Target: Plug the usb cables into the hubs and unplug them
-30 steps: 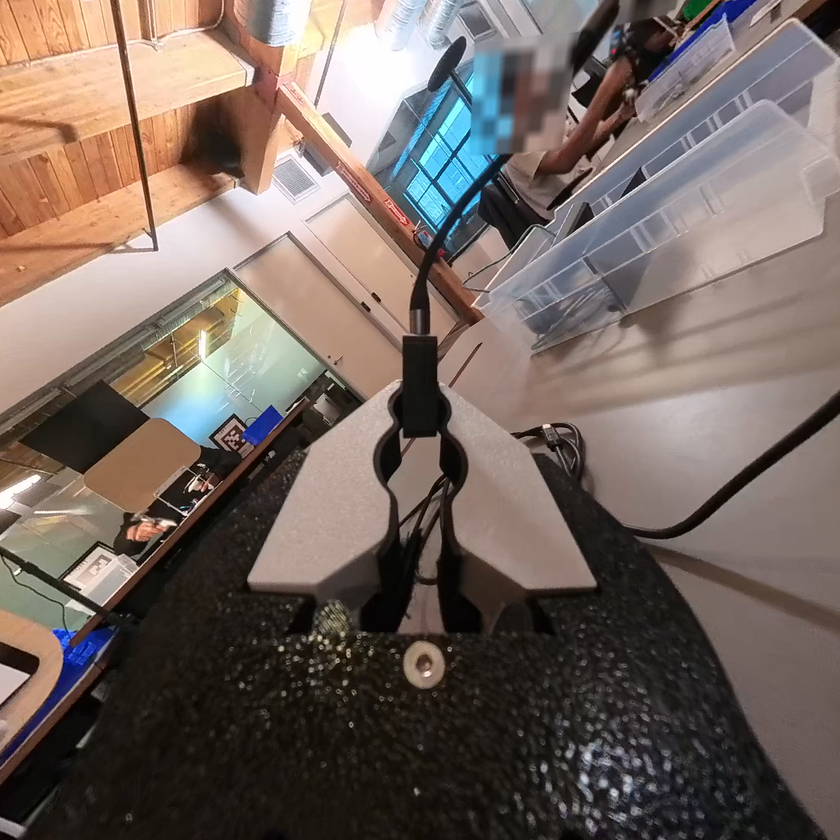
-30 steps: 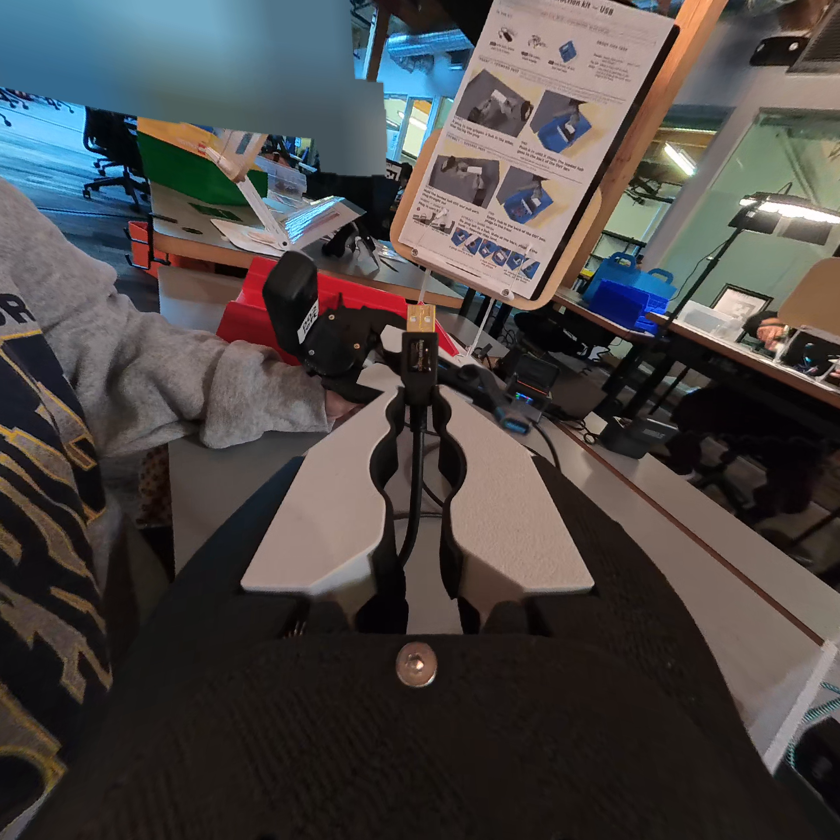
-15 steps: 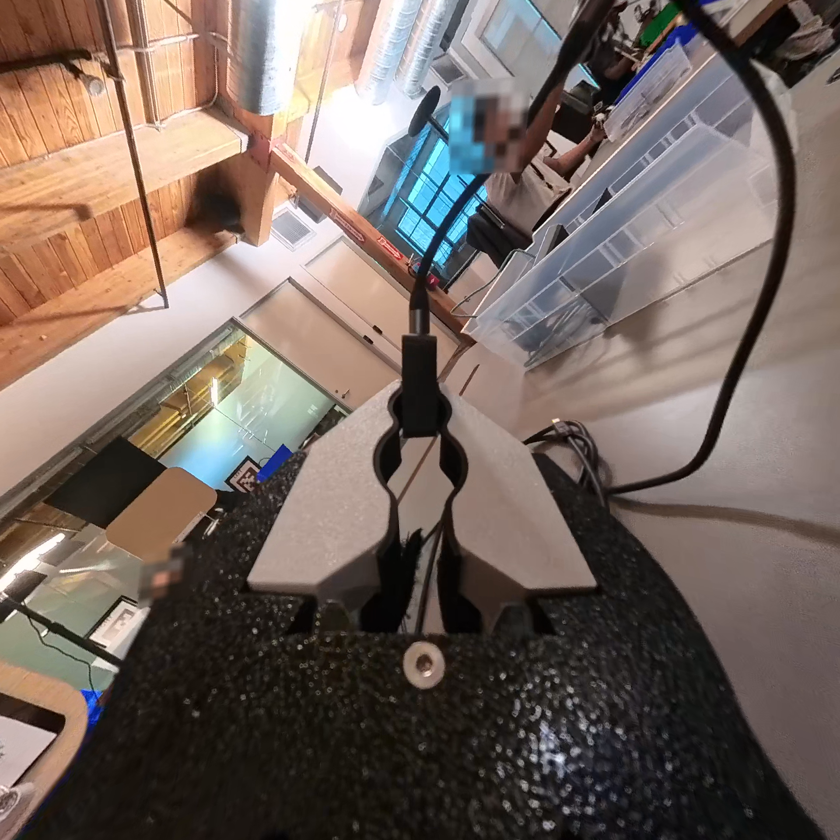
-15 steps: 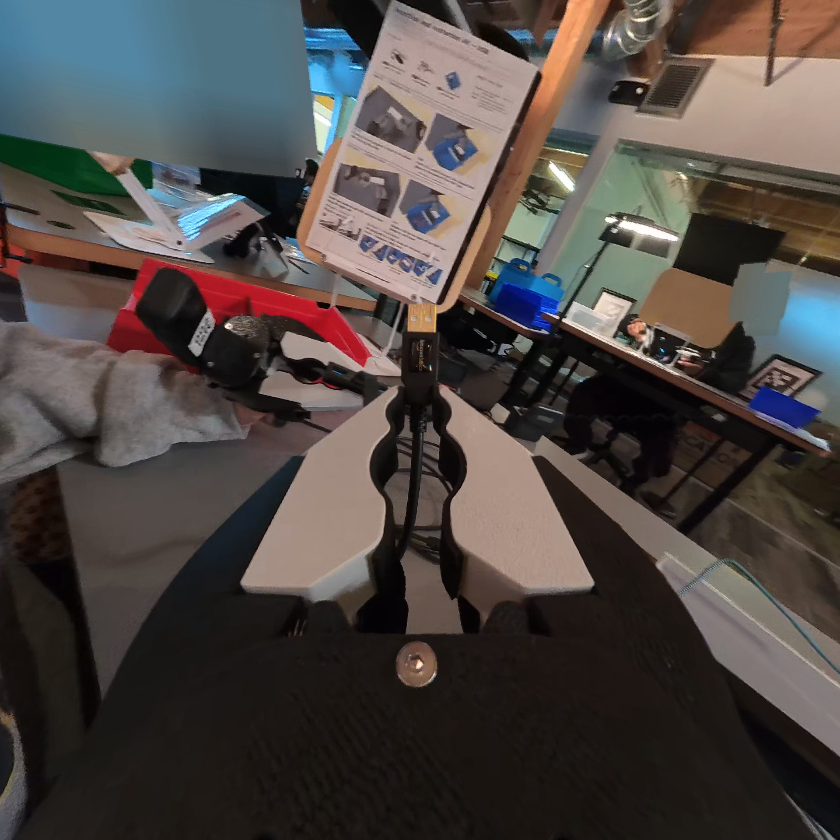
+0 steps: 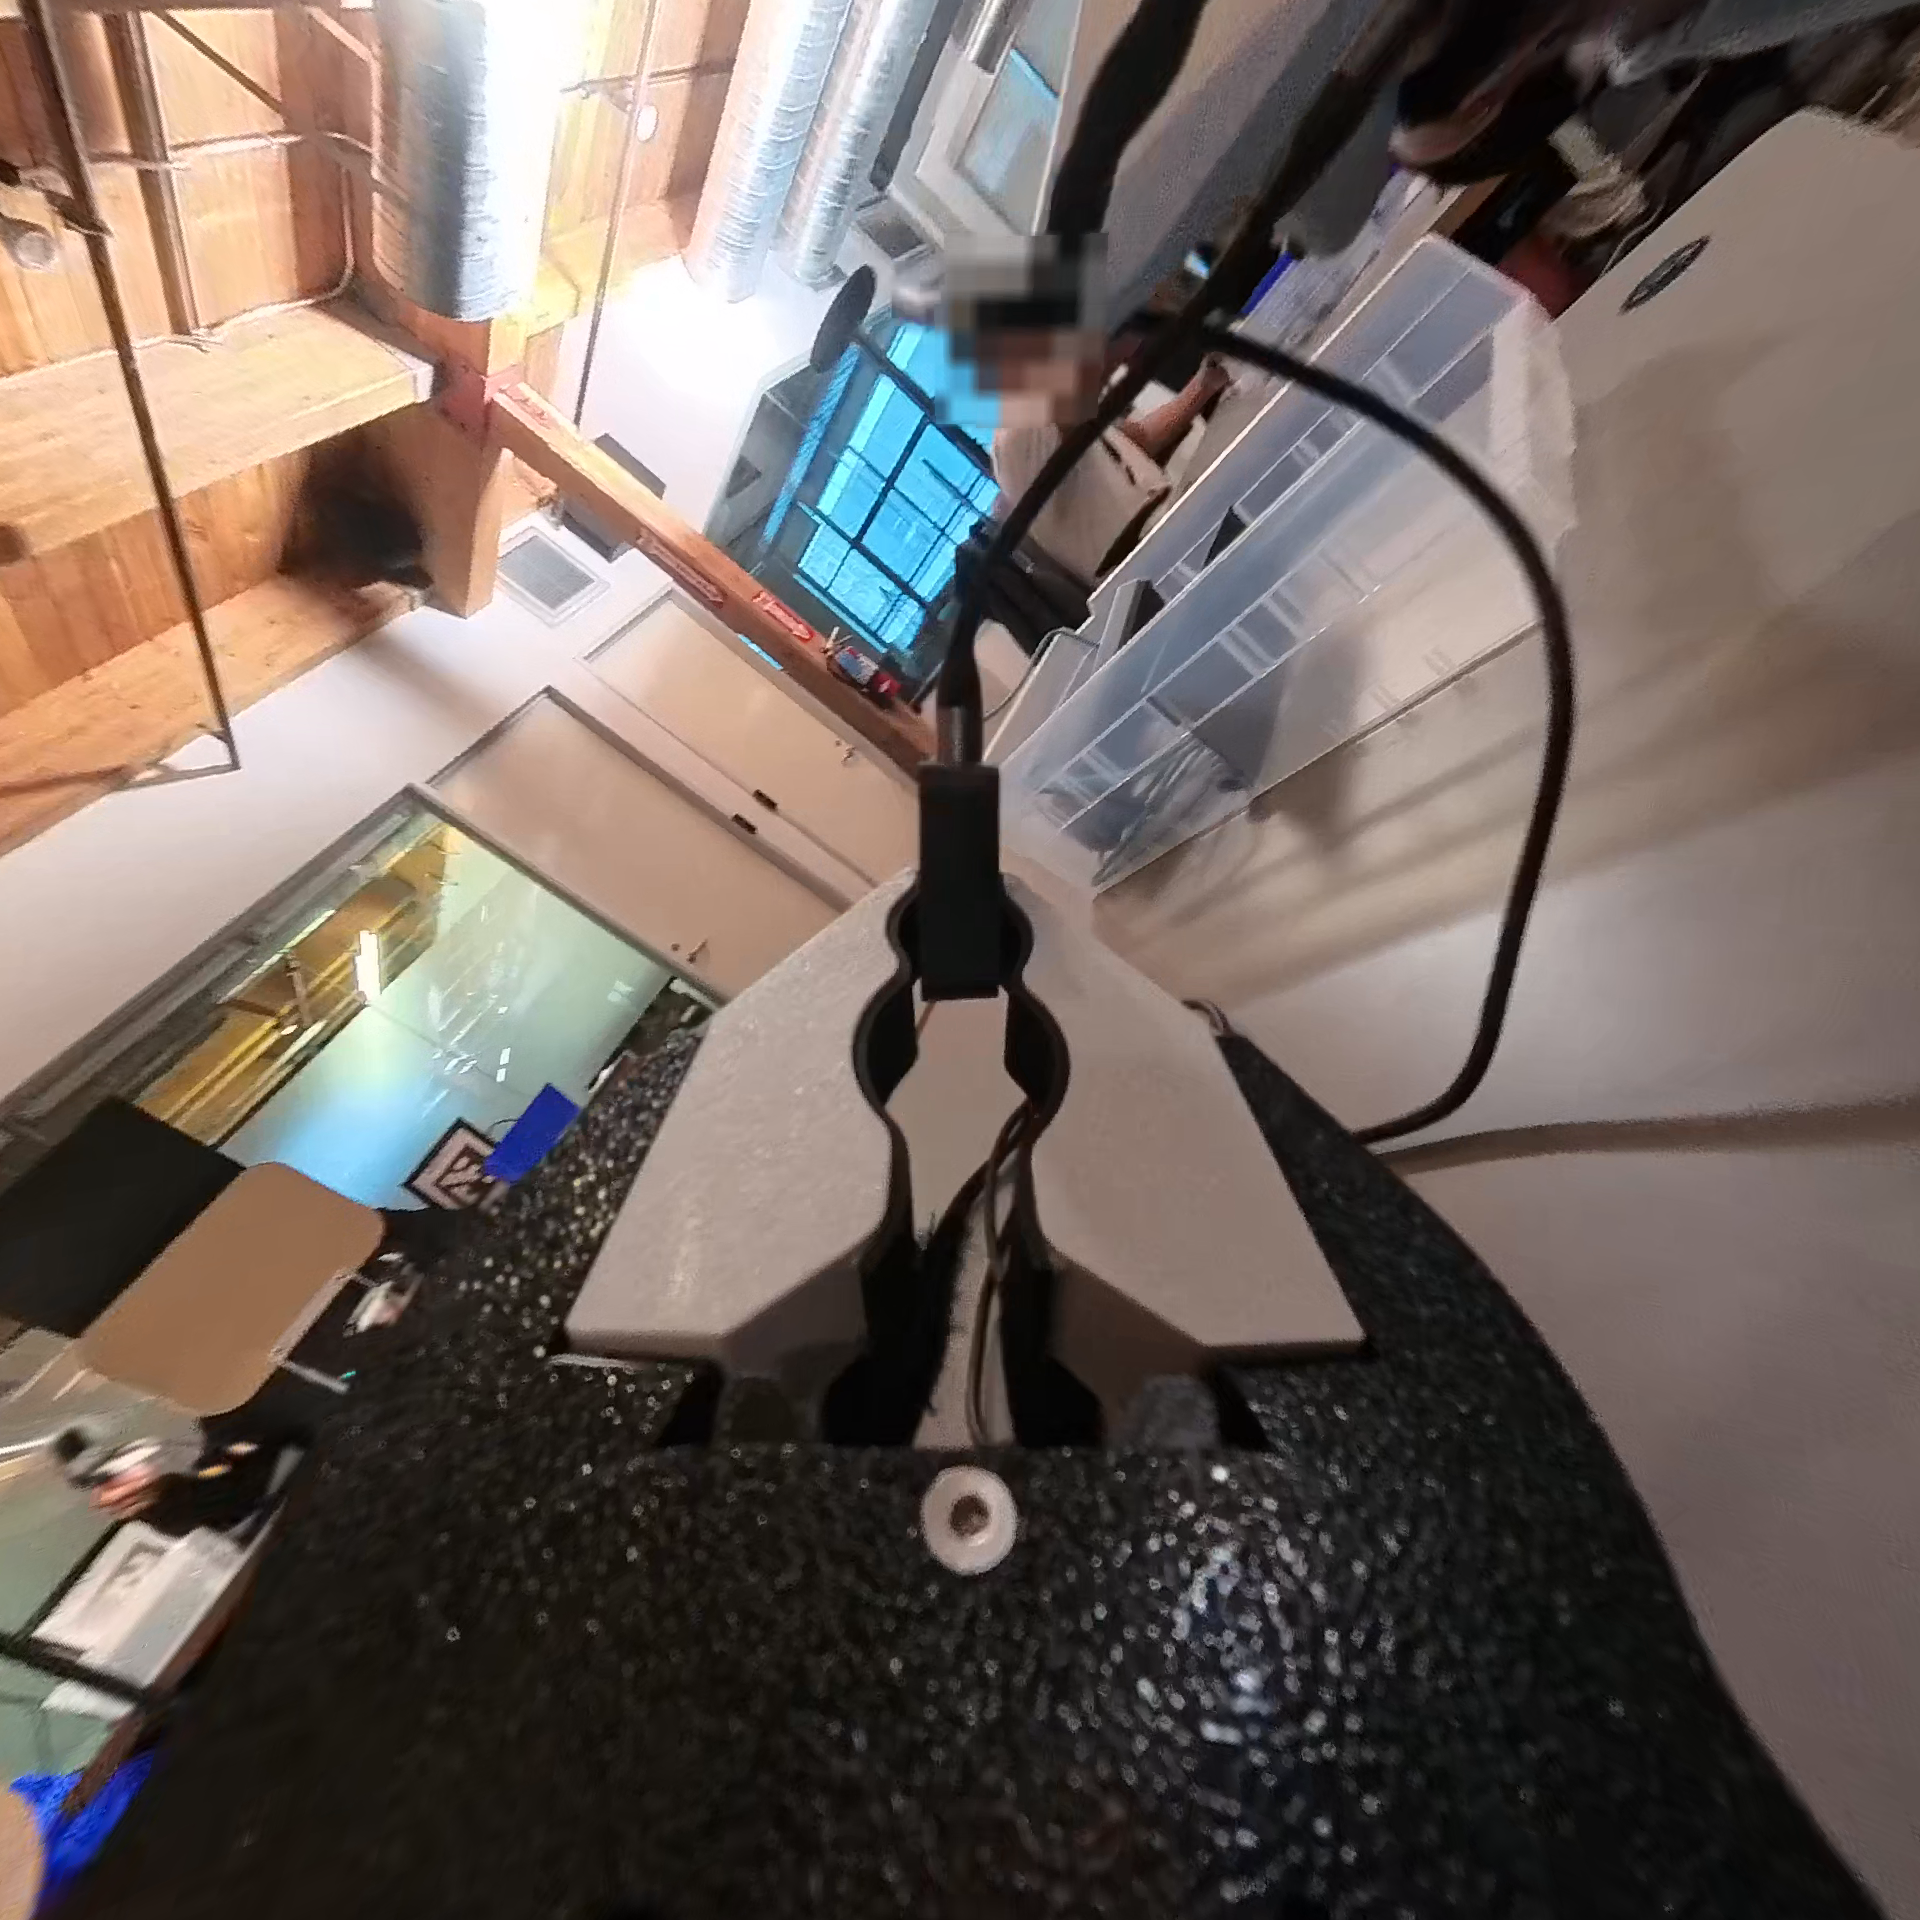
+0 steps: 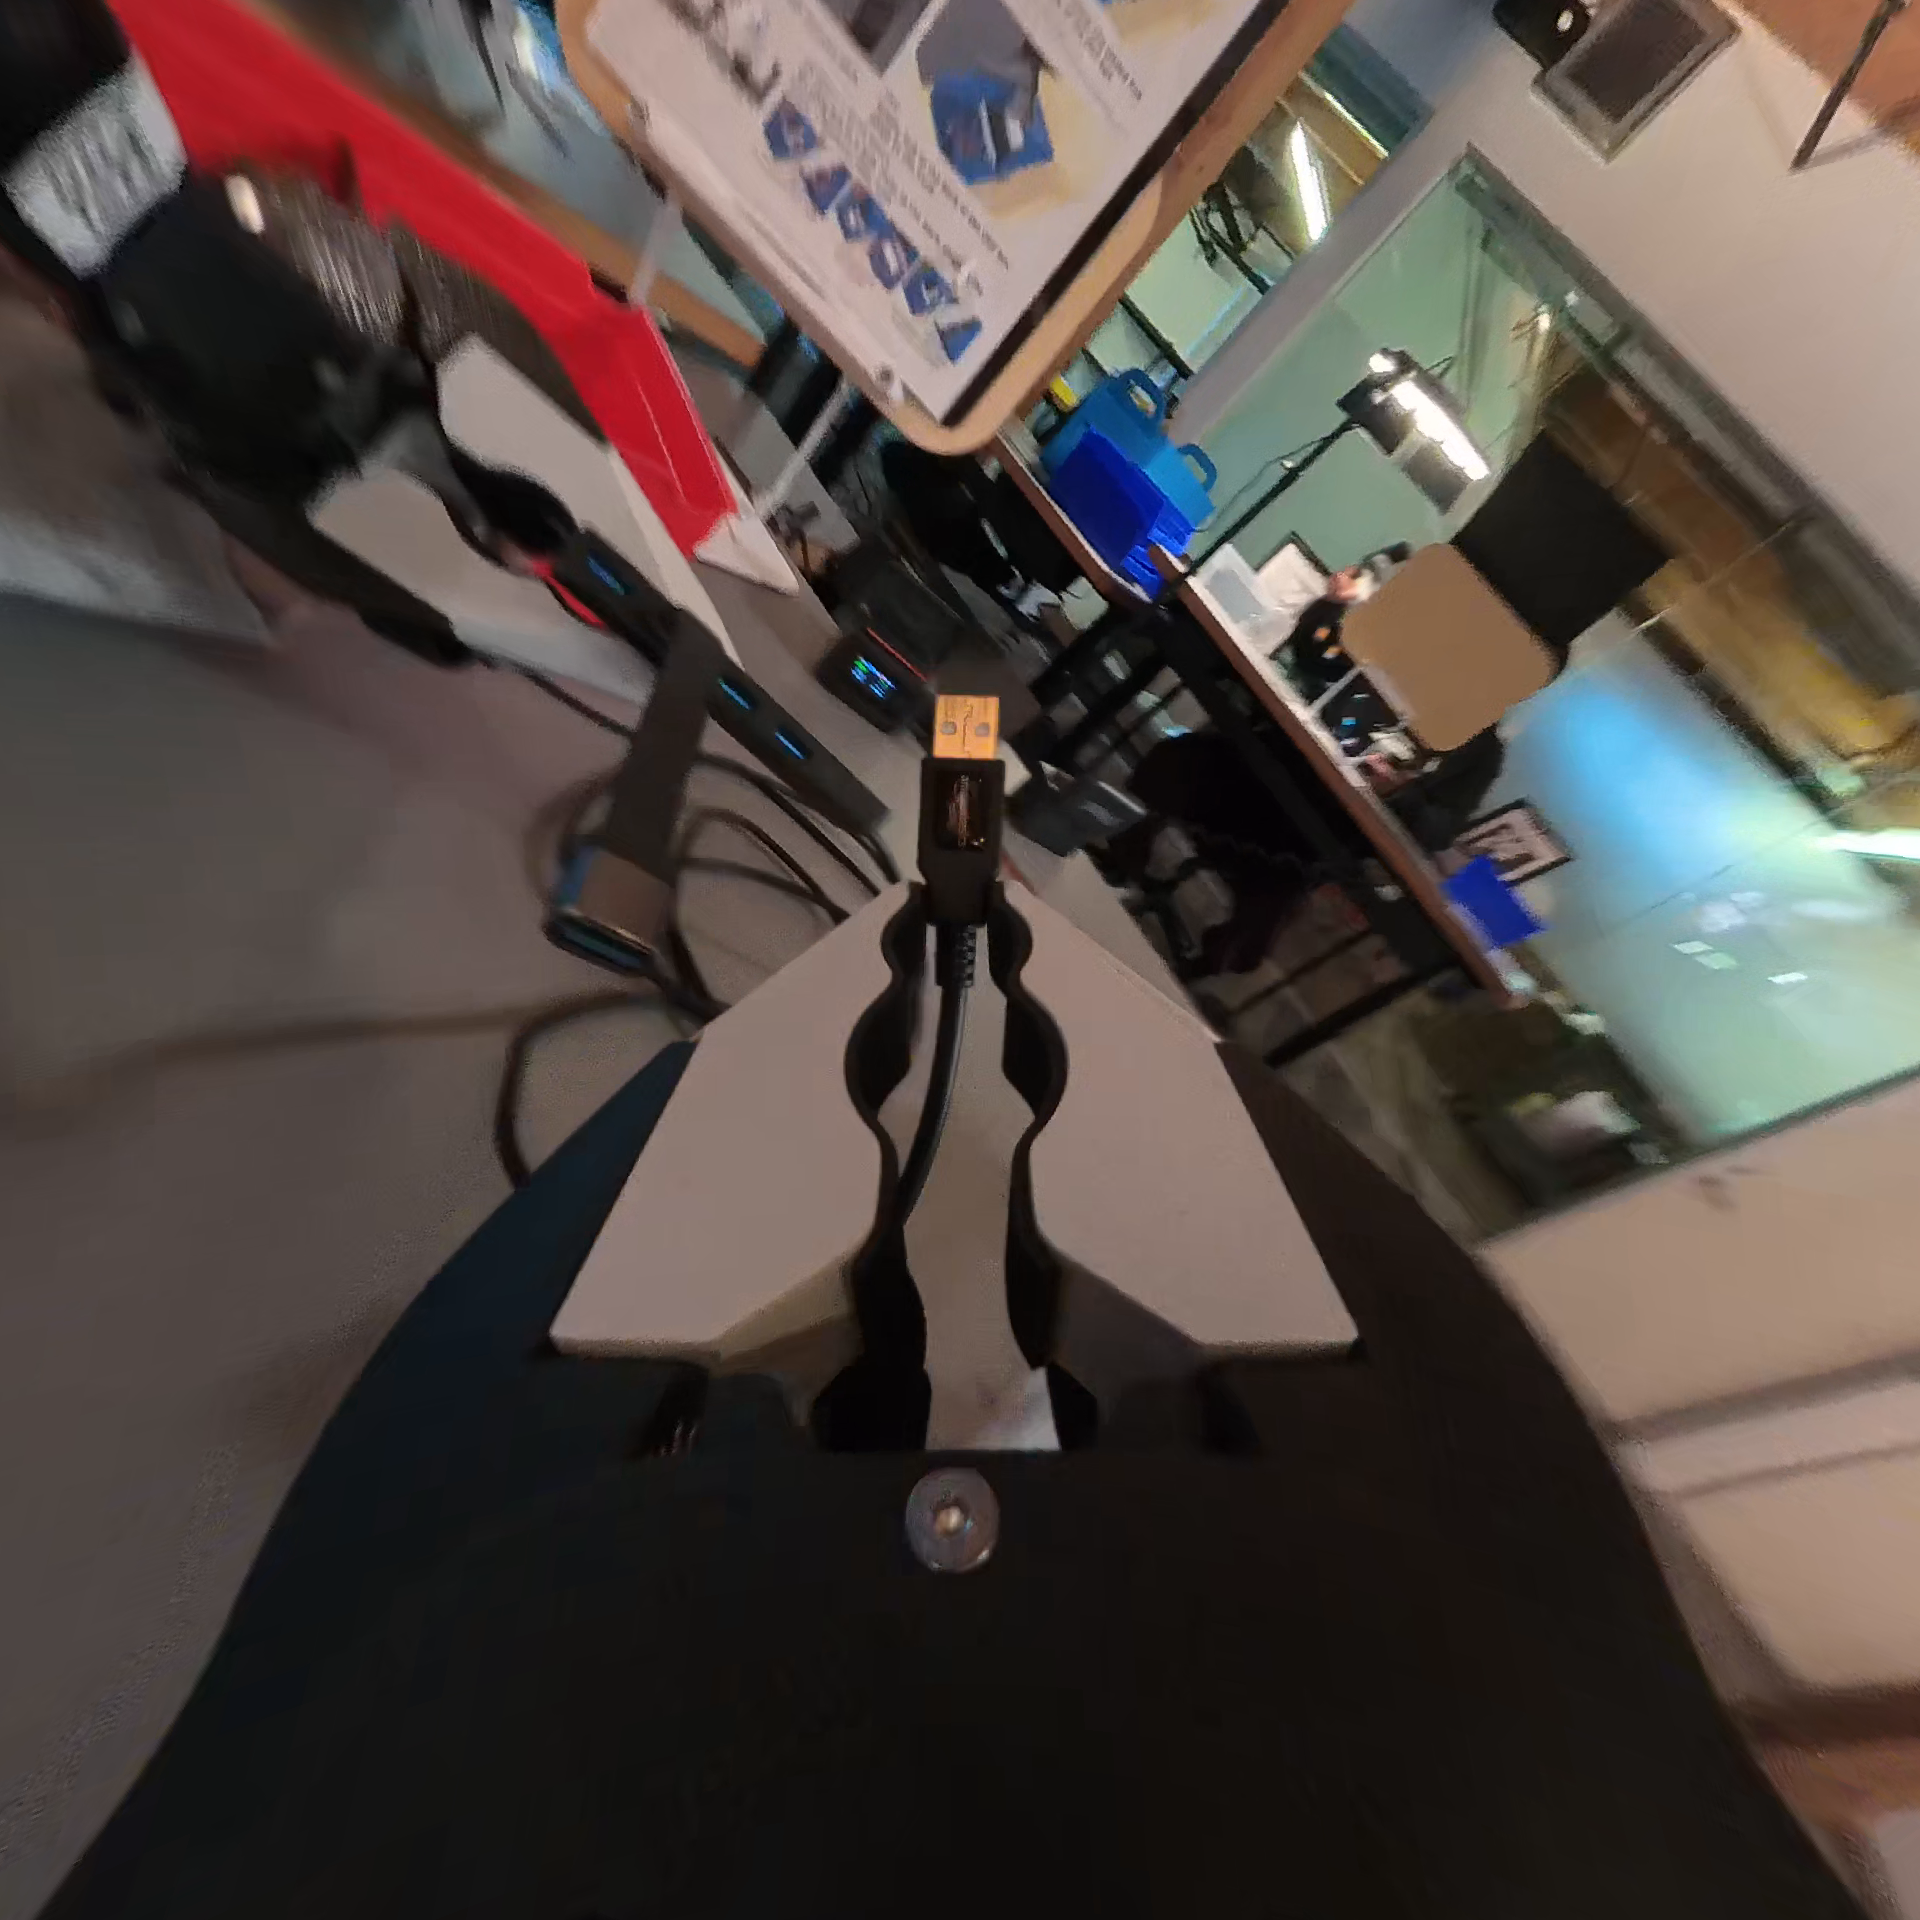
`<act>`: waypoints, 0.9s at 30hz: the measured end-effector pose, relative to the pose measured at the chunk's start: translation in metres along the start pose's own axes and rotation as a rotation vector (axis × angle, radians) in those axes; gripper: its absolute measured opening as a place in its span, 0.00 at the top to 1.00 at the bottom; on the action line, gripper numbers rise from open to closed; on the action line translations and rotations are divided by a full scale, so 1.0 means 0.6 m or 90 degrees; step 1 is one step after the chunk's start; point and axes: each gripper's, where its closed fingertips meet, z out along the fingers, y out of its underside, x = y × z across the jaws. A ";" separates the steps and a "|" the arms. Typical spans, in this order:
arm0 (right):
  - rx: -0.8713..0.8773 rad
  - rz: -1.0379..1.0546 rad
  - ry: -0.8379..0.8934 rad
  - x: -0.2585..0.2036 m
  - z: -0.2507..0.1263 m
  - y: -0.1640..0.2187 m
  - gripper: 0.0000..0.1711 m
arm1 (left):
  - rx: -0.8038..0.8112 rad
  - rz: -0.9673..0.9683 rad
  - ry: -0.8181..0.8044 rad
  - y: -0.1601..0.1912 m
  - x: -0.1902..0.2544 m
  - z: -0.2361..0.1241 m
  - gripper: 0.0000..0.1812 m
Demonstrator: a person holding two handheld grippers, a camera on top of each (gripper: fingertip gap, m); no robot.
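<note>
Left hand-held gripper (image 5: 961, 940), grey fingers w/ black body, is clamped on a black rectangular plug housing (image 5: 958, 873); its thin black cable (image 5: 1527, 831) loops up & round to the pale grey desk (image 5: 1714, 987). Right hand-held gripper (image 6: 961, 920) is pinched on a black usb plug w/ gold metal tip (image 6: 964, 790), tip pointing away, up in the air. Dark slim usb hubs w/ blue ports (image 6: 727, 707) lie on the desk just left of it, loose black cables around them. Right view is pretty blurry tbh.
</note>
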 end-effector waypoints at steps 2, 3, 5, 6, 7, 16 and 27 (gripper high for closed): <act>-0.048 -0.127 0.035 0.008 0.006 0.010 0.94 | 0.014 -0.038 0.023 -0.005 0.004 0.000 0.95; -0.076 -0.202 0.049 0.011 0.010 0.014 0.94 | 0.020 -0.070 0.046 -0.006 0.008 0.001 0.95; -0.125 -0.361 0.052 0.009 0.022 0.020 0.95 | 0.033 -0.157 0.089 -0.009 0.013 0.001 0.95; -0.147 -0.436 0.041 0.004 0.030 0.026 0.94 | 0.042 -0.207 0.117 -0.011 0.016 0.001 0.96; -0.163 -0.502 0.024 -0.003 0.039 0.031 0.94 | 0.048 -0.263 0.151 -0.012 0.020 0.001 0.96; -0.180 -0.787 -0.109 -0.053 0.080 0.046 0.94 | -0.026 -0.644 0.337 0.033 0.052 0.010 0.95; -0.218 -0.881 -0.251 -0.095 0.093 0.078 0.94 | -0.099 -0.662 0.423 0.048 0.104 0.014 0.95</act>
